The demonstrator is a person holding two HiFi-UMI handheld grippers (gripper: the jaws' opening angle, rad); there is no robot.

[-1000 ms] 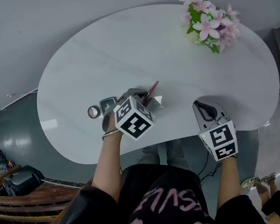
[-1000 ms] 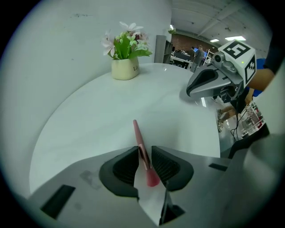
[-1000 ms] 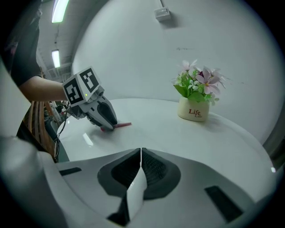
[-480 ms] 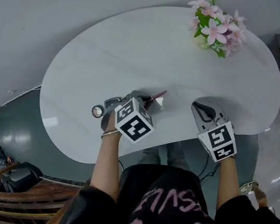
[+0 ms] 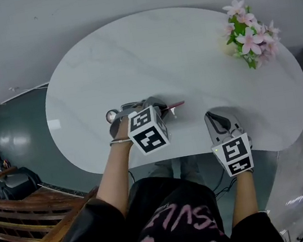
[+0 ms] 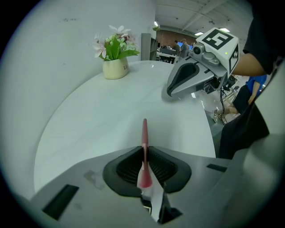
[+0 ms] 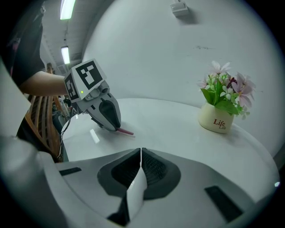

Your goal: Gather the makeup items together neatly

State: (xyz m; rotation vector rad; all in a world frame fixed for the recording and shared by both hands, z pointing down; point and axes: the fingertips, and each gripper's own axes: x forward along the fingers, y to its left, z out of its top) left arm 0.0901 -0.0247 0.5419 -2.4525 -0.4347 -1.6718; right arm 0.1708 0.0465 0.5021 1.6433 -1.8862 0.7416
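Pencil (image 6: 144,131), thin and pink, is pinched between the left gripper's (image 6: 144,153) pads, which have just been closing on it. Its far end sticks out ahead of the jaws. The right gripper (image 7: 140,153) has its jaws pressed together with nothing between them, well apart from the pencil. A small round item (image 5: 111,116) lies on the table (image 5: 129,52) near the left gripper, on the side away from the pencil's far end.

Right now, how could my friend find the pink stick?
Find the white oval table. Near its front edge, the left gripper has just closed on a stick. It is long and pink, unlike the small round thing beside the gripper.
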